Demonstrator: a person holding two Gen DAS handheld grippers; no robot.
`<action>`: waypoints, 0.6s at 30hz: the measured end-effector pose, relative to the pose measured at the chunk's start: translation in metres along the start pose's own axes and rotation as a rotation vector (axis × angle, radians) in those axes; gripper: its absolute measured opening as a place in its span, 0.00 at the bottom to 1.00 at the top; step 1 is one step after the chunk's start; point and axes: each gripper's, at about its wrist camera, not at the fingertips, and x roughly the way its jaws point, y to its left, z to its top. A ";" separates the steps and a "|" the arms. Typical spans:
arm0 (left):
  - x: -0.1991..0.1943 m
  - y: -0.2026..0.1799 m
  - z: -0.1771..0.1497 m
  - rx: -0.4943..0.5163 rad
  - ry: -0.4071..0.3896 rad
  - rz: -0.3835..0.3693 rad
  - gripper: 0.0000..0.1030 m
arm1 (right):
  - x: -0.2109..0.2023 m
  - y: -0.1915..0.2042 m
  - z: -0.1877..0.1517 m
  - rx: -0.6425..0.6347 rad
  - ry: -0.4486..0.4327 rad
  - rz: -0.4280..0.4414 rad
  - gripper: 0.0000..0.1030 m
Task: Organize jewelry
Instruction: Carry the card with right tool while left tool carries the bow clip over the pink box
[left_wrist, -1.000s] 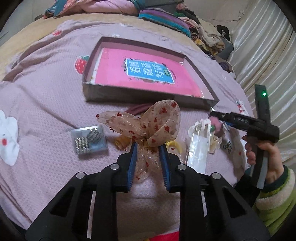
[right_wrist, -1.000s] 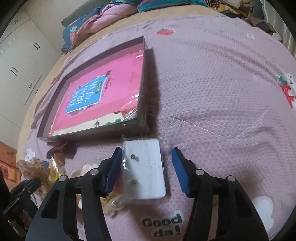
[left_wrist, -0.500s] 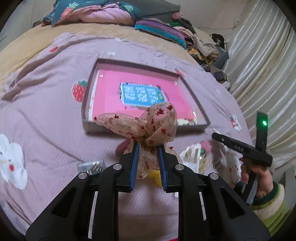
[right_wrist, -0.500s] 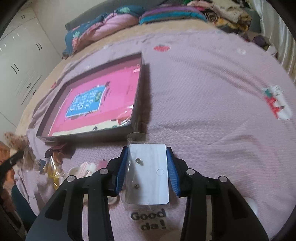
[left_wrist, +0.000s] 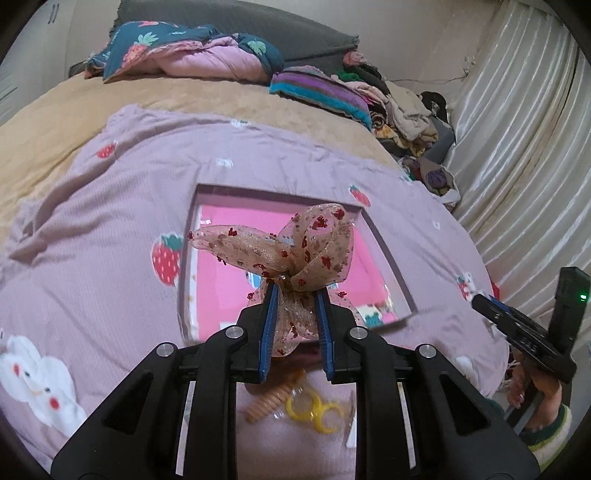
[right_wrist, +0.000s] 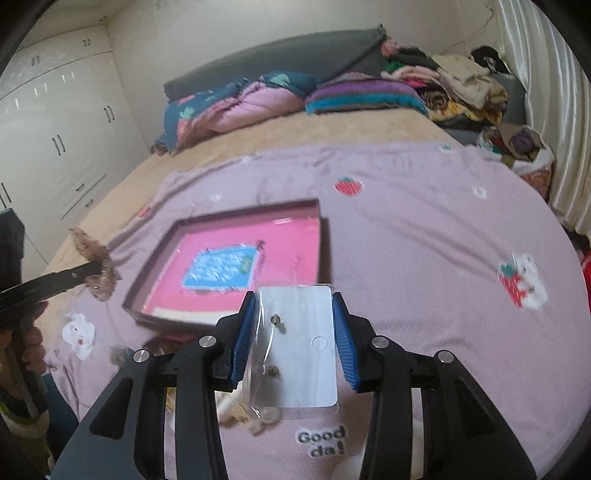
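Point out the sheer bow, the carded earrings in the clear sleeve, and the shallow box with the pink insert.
sheer bow (left_wrist: 314, 251): left wrist view, on its right loop.
earring card (right_wrist: 303, 343): right wrist view, middle of the white card.
shallow box (right_wrist: 229, 243): right wrist view, on its pink insert.

We record soft, even indoor light, moderately bright, with only faint shadows on the bed (left_wrist: 110, 266). The curtain (left_wrist: 517, 155) shows a pale sheen. Both views bow strongly, with dark vignetted corners. The right wrist view is motion-blurred, notably the box (right_wrist: 317, 236); the left is sharper.
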 end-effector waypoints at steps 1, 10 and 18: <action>0.001 0.001 0.003 -0.001 0.000 -0.002 0.13 | 0.000 0.004 0.004 -0.007 -0.007 0.007 0.38; 0.028 0.014 0.017 -0.026 0.013 0.006 0.13 | 0.019 0.043 0.041 -0.060 -0.043 0.054 0.38; 0.055 0.016 0.013 -0.012 0.021 0.008 0.13 | 0.046 0.069 0.063 -0.079 -0.063 0.081 0.38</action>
